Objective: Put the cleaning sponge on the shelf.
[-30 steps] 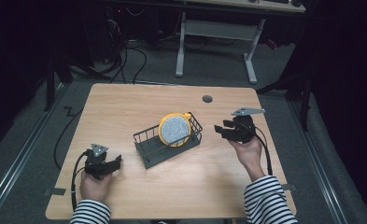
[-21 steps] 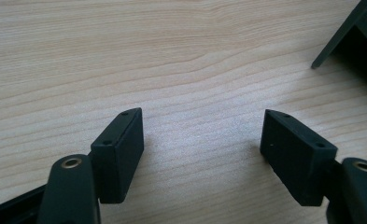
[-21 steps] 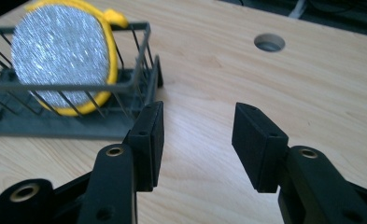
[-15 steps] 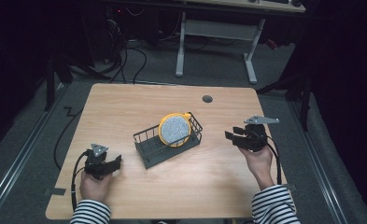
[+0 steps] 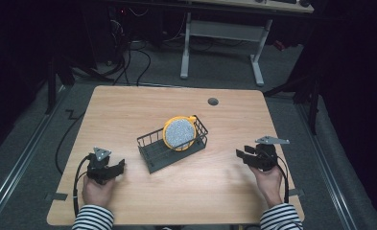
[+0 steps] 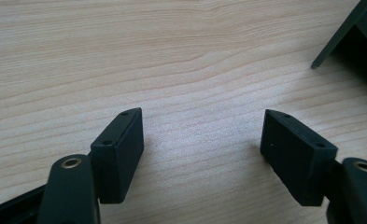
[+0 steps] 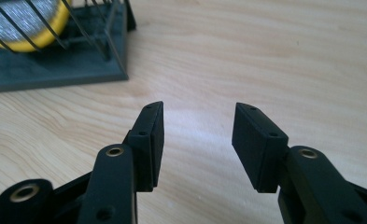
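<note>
Wooden counter (image 5: 128, 115), dark wire basket (image 5: 153, 155) at its middle with a yellow-rimmed grey disc (image 5: 179, 133) propped upright inside, left tongs (image 5: 120, 166) wide open and empty near the left edge, right tongs (image 5: 240, 155) open and empty right of the basket, both low over bare wood

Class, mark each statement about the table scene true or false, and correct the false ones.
1. The yellow-rimmed disc sits in the wire basket. True.
2. The left gripper holds the disc. False: its jaws are open over bare table.
3. The right gripper is open and holds nothing. True.
4. The basket stands at the table's far left corner. False: it stands near the middle.
5. Both grippers are inside the basket. False: each is beside it, apart from it.
</note>
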`<state>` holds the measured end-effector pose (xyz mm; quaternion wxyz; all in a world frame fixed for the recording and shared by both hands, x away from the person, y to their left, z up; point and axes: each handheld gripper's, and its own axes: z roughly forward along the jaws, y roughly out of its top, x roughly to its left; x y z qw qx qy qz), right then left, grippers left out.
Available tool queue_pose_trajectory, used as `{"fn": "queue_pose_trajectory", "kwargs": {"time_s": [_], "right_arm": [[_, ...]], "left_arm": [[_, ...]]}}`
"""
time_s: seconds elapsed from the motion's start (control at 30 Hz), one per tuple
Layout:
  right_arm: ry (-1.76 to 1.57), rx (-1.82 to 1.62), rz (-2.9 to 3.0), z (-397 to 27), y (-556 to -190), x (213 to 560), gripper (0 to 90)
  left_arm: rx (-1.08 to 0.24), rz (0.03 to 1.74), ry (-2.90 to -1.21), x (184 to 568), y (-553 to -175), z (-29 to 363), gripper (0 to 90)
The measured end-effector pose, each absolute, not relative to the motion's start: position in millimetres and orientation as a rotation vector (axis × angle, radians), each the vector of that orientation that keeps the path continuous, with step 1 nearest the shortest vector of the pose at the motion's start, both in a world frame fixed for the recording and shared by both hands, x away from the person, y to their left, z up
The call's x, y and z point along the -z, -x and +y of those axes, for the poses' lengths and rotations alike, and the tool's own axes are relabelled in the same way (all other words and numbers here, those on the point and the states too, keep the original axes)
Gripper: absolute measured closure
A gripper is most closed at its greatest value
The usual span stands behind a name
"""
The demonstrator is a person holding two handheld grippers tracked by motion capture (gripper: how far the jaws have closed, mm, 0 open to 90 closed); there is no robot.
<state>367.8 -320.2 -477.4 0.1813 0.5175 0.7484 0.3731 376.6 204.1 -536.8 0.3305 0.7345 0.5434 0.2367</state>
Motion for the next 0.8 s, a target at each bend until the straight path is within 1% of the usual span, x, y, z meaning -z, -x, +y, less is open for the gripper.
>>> {"fn": "queue_pose_trajectory", "kwargs": {"time_s": [0.13, 0.3, 0.53, 0.8], "right_arm": [[-1.498, -1.024, 2.101, -322.6, -361.8, 493.6, 51.3], [-1.465, -0.953, 2.075, -318.7, -351.5, 510.5, 47.9], [-1.460, -0.907, 2.055, -317.5, -346.1, 530.2, 43.6], [-1.449, -0.876, 2.053, -315.4, -344.8, 530.3, 41.5]], "left_arm": [[-0.619, 1.421, -1.921, 536.8, -376.6, 204.2, 30.5], [-0.619, 1.421, -1.921, 536.8, -376.6, 204.1, 30.5], [-0.619, 1.421, -1.921, 536.8, -376.5, 204.0, 30.5], [-0.619, 1.422, -1.920, 536.8, -376.3, 204.0, 30.5]]}}
